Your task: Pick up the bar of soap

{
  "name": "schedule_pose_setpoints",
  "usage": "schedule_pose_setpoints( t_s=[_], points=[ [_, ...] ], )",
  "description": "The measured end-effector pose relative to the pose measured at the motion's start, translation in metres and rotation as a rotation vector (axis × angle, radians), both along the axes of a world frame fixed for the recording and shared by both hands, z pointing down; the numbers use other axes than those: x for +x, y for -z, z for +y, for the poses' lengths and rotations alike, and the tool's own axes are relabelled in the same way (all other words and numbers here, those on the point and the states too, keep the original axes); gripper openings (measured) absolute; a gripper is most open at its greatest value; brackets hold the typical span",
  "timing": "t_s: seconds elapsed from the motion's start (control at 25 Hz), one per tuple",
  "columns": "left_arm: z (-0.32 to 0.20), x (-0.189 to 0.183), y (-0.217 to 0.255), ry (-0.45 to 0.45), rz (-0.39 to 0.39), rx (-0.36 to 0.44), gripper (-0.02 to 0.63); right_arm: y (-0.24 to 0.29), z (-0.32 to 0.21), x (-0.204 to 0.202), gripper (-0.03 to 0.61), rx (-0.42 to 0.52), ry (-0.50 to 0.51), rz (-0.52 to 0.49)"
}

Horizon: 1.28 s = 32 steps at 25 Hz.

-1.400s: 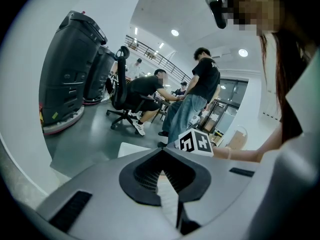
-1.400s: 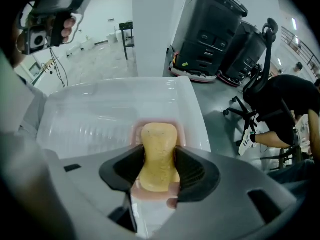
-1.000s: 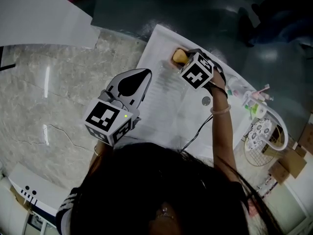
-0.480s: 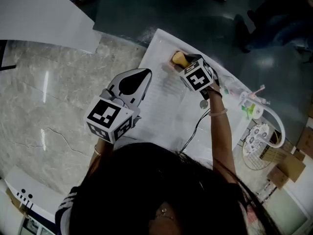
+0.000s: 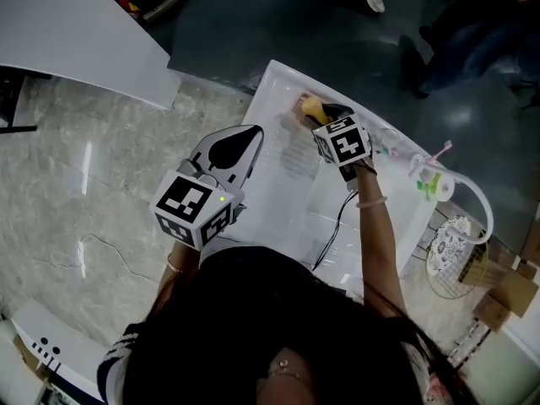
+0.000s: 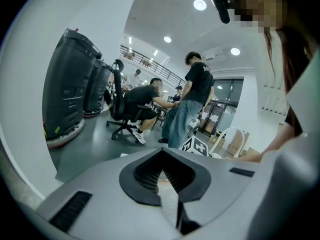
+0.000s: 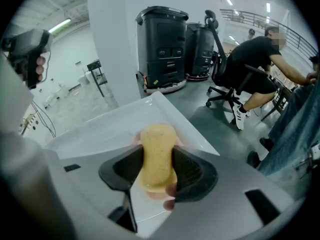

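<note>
At right tool [image 7: 159, 165], one soap bar [image 7: 157, 143], clamped

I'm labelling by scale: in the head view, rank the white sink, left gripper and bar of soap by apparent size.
1. white sink
2. left gripper, enlarged by nearness to the camera
3. bar of soap, partly covered by the right gripper

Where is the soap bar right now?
In the right gripper view, the soap bar is clamped between the jaws of the right gripper, at the far corner of the white basin.
</note>
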<state>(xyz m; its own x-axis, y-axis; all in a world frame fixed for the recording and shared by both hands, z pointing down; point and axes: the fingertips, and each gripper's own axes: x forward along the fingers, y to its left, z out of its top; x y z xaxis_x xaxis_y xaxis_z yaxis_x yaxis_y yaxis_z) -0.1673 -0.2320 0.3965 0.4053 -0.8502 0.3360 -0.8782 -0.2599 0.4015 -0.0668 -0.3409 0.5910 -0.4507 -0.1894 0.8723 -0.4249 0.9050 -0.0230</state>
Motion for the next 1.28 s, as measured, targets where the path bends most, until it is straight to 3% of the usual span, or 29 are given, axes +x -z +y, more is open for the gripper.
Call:
schedule_pose_setpoints(
  t_s=[0.76, 1.28],
  points=[
    [0.03, 0.051, 0.041, -0.07, -0.073, 0.071, 0.0, 0.072, 0.04, 0.02, 0.186, 0.006, -0.204, -0.287],
    [0.041, 0.082, 0.055, -0.129, -0.109, 0.104, 0.0, 0.128, 0.065, 0.038, 0.186, 0.051, -0.29, -0.489]
  ],
)
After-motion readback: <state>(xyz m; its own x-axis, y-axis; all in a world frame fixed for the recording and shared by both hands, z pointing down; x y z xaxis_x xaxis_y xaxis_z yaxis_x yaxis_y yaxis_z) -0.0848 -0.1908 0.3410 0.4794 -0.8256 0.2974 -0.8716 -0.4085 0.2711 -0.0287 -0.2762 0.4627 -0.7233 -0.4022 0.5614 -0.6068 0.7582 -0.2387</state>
